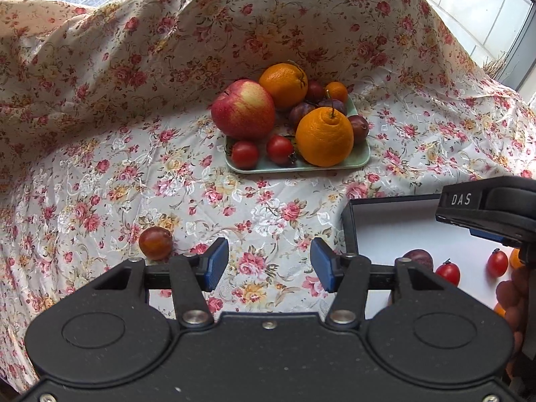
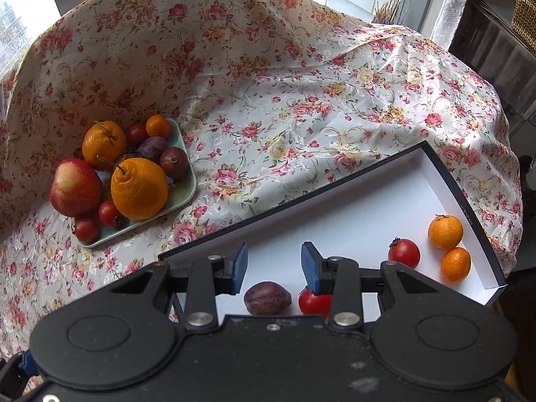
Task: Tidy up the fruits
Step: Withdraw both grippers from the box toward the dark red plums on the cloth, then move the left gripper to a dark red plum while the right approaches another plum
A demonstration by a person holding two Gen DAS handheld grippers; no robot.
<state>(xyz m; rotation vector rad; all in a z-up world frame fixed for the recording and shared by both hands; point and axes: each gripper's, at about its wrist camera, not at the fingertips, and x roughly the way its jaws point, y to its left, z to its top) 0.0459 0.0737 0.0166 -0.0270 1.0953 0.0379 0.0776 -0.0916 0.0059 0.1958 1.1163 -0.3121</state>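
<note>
Your left claw (image 1: 269, 264) stands open with nothing between its blue pads (image 1: 217, 263), only flowered cloth (image 1: 100, 134) under the gap. Just off its left finger a lone plum (image 1: 155, 243) lies loose on that cloth, apart from the rest, and it looks like the natural next pick. To take it well, slide the claw sideways until the plum sits in the middle of the gap, come down over it, and close gently, since a round, smooth, soft fruit will roll away from a lopsided squeeze and bruise under a hard one. Your right claw (image 2: 274, 268) is open and empty too, hanging over the near end of the white box (image 2: 368, 201), with another plum (image 2: 267, 297) and a tomato (image 2: 313, 301) lying in the box right under its pads; keep it lifted so it does not knock them. Further along the box floor sit a second tomato (image 2: 404, 253) and two small oranges (image 2: 445, 231). The green tray (image 1: 363, 154) at the back still carries the bulk of the fruit: an apple (image 1: 243, 109), big oranges, plums and tomatoes, so judge the sorting as early.
</note>
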